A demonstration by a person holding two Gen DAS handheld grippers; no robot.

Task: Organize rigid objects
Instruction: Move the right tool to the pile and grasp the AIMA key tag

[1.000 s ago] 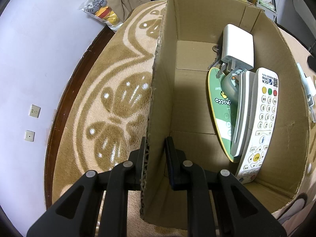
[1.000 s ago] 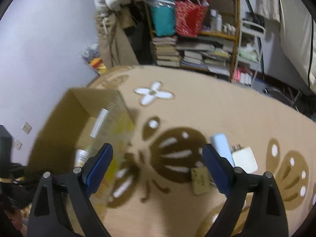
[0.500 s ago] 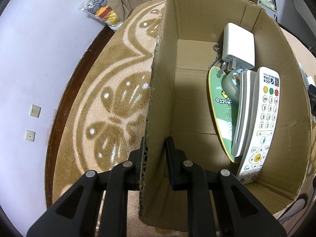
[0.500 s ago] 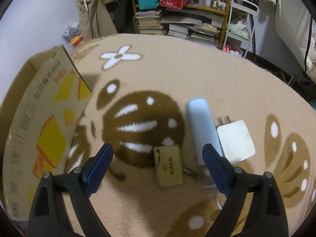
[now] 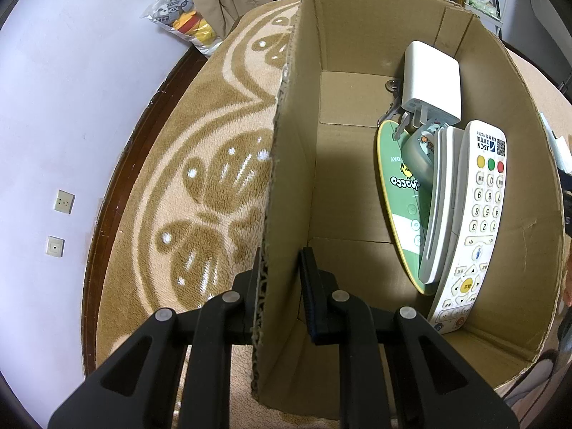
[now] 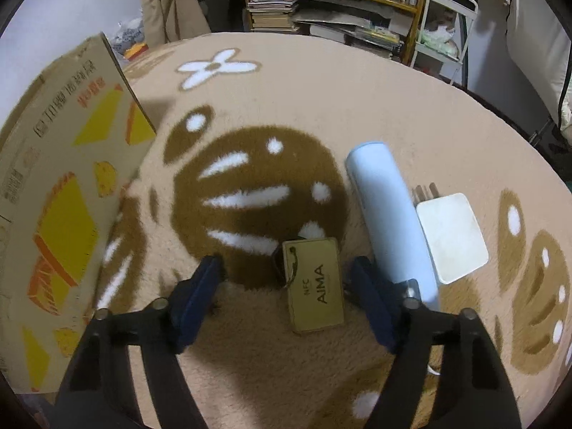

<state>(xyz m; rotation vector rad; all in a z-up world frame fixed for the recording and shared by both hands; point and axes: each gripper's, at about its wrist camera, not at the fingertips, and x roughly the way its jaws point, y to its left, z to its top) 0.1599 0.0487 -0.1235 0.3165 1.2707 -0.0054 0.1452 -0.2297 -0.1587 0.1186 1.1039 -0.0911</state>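
Left gripper (image 5: pixel 282 279) clamped on the side wall of the open brown cardboard box (image 5: pixel 293 143), with a white button remote control (image 5: pixel 472 221) and white plug adapter (image 5: pixel 430 82) inside. Right gripper (image 6: pixel 286 279) spread wide, low over the beige patterned carpet (image 6: pixel 321 100), straddling the tan rectangular NFC key tag (image 6: pixel 316 284). Just right of that, a pale blue cylinder (image 6: pixel 388 214) touching another white plug adapter (image 6: pixel 452 236).

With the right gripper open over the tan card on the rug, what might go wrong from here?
1. The tan card lies flat on the soft rug, so the right gripper may slide over it or pinch pile instead.
2. The blue tube sits right beside one finger and could get knocked and roll.
3. The left gripper straddles the cardboard box wall; a tug might shift the remote leaning inside.
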